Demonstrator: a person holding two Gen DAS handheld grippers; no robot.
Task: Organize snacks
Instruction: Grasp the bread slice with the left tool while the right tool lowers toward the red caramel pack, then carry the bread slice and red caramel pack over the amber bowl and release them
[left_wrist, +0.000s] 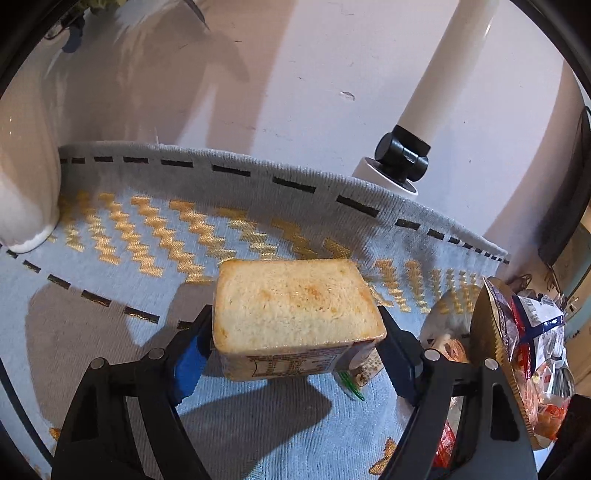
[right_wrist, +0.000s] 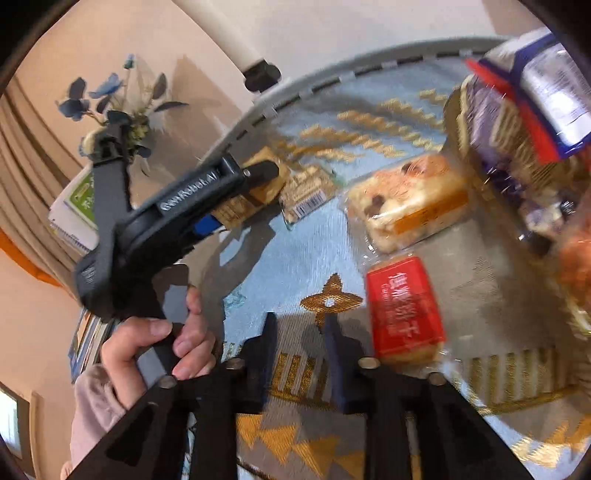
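Blue woven cloth with gold zigzags covers the table. On it sits a wrapped bread block, pale, square and toasty on top. The left gripper squeezes its sides. The right gripper has jaws close together, holding nothing.

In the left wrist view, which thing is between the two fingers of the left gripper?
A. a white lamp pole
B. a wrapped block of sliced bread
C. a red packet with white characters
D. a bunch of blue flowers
B: the wrapped block of sliced bread sits between the fingers of the left gripper, with the blue pad at its left side and the other finger at its right side.
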